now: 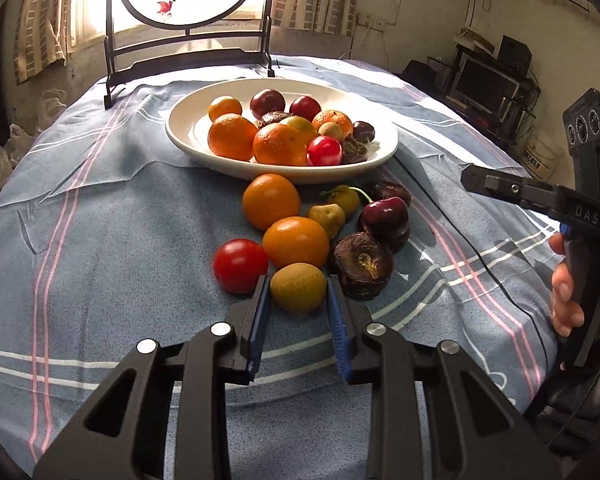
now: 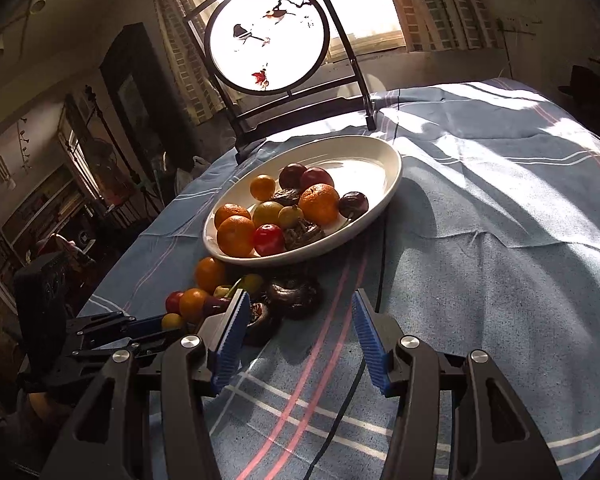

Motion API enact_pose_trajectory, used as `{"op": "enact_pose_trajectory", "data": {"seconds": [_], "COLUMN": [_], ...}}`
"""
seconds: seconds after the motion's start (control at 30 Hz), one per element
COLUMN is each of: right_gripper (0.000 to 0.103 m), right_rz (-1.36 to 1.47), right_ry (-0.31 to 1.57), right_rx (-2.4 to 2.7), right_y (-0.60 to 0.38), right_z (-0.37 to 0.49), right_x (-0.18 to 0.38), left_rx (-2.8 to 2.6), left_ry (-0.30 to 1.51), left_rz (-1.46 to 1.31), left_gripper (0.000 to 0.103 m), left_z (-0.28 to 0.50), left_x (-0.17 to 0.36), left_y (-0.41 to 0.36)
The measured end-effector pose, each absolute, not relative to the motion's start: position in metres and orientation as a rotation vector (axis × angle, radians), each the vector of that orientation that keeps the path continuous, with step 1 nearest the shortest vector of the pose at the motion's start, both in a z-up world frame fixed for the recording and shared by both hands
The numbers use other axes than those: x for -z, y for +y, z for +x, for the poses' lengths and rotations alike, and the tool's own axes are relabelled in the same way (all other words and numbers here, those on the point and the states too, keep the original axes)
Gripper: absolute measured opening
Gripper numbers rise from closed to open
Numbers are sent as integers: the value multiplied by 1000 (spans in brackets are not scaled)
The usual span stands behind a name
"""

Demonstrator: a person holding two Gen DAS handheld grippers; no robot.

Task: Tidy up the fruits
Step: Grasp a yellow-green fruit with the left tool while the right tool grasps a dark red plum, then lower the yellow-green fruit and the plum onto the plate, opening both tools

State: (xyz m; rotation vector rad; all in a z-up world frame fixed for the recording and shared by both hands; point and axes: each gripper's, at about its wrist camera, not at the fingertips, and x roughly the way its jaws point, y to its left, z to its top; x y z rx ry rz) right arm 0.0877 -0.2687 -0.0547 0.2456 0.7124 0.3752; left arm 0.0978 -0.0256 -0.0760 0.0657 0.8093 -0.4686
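Left wrist view: left gripper (image 1: pixel 299 280) with blue pads either side of a tan round fruit (image 1: pixel 298 287), touching or nearly so; a firm clasp cannot be told.
Loose fruit: red tomato (image 1: pixel 240 265), orange (image 1: pixel 295 242) and dark shrivelled fruit (image 1: pixel 362 265) lie near the white plate (image 1: pixel 188 136).
Right wrist view only: right gripper (image 2: pixel 300 312) spread wide, holding nothing, above the striped cloth (image 2: pixel 480 280).
Far edge: round framed screen (image 2: pixel 269 38).
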Motion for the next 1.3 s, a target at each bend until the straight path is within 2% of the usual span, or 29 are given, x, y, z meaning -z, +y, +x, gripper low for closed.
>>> {"op": "enact_pose_trajectory", "data": {"seconds": [0.13,0.43,0.5,0.53,0.6,0.83,1.03,1.3], "right_gripper": [53,52,43,43,30,30,30,30], "right_rz": [122,46,44,52,50,151,211,228], "right_ry": [706,811,838,834,843,788,675,639], "right_rx": [-375,-424,-412,-412,-404,-437,-416,-344], "right_y": [-242,-180,-176,-176,-175,-197,-238,-261], "right_z": [81,100,105,106,107,89,79,150], "right_x": [51,59,62,60,61,49,16,-11], "left_rx": [455,459,464,465,467,461,472,487], "left_ry": [749,721,722,721,721,716,726,674], "left_rz": [46,18,15,13,12,2,15,2], "left_gripper": [27,27,27,27,27,27,27,27], "left_z": [91,89,89,88,88,88,91,149], "left_x": [70,68,68,68,68,68,62,15], "left_y": [-21,-16,-15,-15,-15,-13,-14,-26]}}
